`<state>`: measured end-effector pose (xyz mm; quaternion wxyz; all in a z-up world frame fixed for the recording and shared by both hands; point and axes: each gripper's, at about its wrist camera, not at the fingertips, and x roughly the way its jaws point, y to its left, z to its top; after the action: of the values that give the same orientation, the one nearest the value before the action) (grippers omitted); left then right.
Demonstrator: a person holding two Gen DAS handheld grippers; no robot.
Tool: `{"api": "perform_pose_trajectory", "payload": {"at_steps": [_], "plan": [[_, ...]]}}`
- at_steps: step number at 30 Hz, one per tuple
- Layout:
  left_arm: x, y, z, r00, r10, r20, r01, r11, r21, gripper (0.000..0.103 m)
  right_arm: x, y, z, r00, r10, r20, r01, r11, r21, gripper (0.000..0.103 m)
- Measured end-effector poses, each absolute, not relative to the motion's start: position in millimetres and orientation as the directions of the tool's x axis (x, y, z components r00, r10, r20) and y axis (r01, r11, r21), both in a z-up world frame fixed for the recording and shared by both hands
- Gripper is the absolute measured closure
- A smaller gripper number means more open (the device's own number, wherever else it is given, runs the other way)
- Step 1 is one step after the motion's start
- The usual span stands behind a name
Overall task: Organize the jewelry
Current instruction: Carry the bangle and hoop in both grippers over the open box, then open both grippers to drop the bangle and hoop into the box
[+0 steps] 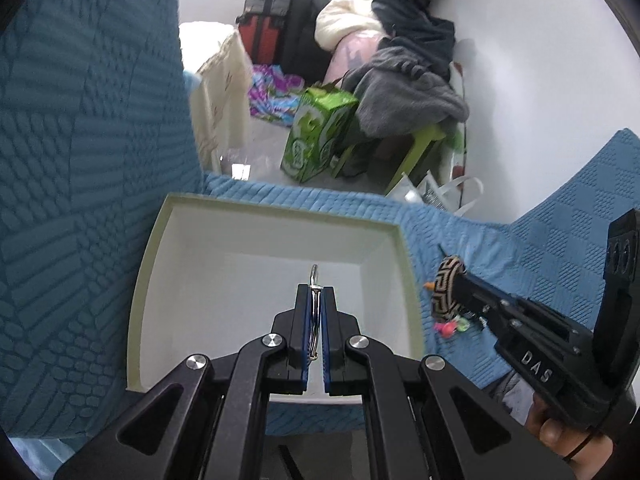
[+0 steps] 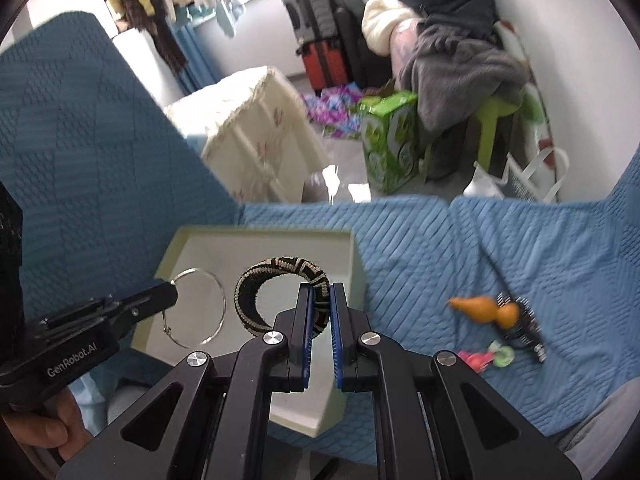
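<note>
An open white box [image 1: 276, 240] rests on a blue textured cover [image 1: 80, 160] in the lower centre of both views. In the left wrist view the cover rises steeply along the left edge of the frame, close beside the box. Beyond the cover's far edge, in the upper part of the frame, the floor holds a green carton [image 1: 320, 136], suitcases [image 1: 268, 12] and a pile of clothes [image 1: 400, 60].

To the right of the box, in the lower right of the right wrist view, an orange gourd-shaped charm [image 2: 484, 308], a dark patterned piece [image 2: 524, 328] and small pink and green beads [image 2: 488, 358] lie loose on the cover. These are blurred.

The left gripper [image 1: 316, 292] points steeply down over the box interior. Its jaws are clenched on a thin silver hoop [image 1: 314, 276], seen edge-on between the blue pads. In the right wrist view the same hoop [image 2: 196, 308] hangs over the left part of the box, pinched at its upper left edge.

The right gripper [image 2: 320, 292] also points down, its jaws clamped on a woven black-and-cream bracelet [image 2: 260, 292], which hangs over the box centre, just beside the hoop. In the left wrist view this bracelet [image 1: 448, 288] appears at the box's right rim.

A hand [image 1: 560, 432] grips the right gripper's handle at lower right; another hand [image 2: 44, 428] grips the left handle at lower left.
</note>
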<state>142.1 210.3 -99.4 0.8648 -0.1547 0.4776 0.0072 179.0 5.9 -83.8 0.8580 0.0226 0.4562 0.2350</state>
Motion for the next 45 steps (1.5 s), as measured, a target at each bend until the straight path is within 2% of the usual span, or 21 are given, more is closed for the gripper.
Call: {"api": "perform_pose_trajectory", "payload": {"at_steps": [12, 16, 19, 24, 26, 27, 28, 30, 39, 45], "plan": [[139, 228, -144, 0.467, -0.155, -0.871, -0.189, 0.944, -0.269, 0.1, 167, 24, -124, 0.394, 0.373, -0.84, -0.401, 0.892, 0.209, 0.094], [141, 224, -136, 0.486, -0.161, -0.859, -0.183, 0.942, -0.28, 0.1, 166, 26, -113, 0.402, 0.393, -0.827, -0.421, 0.881, 0.214, 0.093], [142, 220, -118, 0.515, -0.149, -0.844, -0.171, 0.947, -0.272, 0.098, 165, 23, -100, 0.409, 0.416, -0.812, -0.442, 0.869, 0.223, 0.078], [145, 215, -87, 0.546, -0.122, -0.829, -0.175, 0.951, -0.254, 0.098, 166, 12, -74, 0.434, 0.459, -0.775, -0.458, 0.853, 0.249, 0.077], [145, 213, -75, 0.553, -0.103, -0.827, -0.19, 0.951, -0.245, 0.093, 165, 7, -62, 0.45, 0.471, -0.759, -0.464, 0.849, 0.251, 0.077], [145, 212, -68, 0.557, -0.085, -0.826, -0.205, 0.95, -0.236, 0.08, 165, 3, -52, 0.464, 0.475, -0.747, -0.467, 0.848, 0.25, 0.077], [144, 210, -60, 0.569, -0.073, -0.819, -0.216, 0.948, -0.234, 0.062, 166, -2, -44, 0.477, 0.48, -0.736, -0.469, 0.847, 0.248, 0.077], [141, 205, -46, 0.599, -0.059, -0.798, -0.218, 0.948, -0.234, 0.047, 166, -10, -28, 0.497, 0.493, -0.714, -0.475, 0.843, 0.251, 0.076], [133, 155, 19, 0.702, -0.05, -0.71, -0.16, 0.961, -0.225, 0.047, 163, -60, 40, 0.592, 0.535, -0.603, -0.513, 0.827, 0.23, 0.077], [134, 113, 37, 0.736, -0.074, -0.673, -0.119, 0.964, -0.236, 0.047, 158, -96, 61, 0.643, 0.527, -0.556, -0.507, 0.837, 0.206, 0.077]]}}
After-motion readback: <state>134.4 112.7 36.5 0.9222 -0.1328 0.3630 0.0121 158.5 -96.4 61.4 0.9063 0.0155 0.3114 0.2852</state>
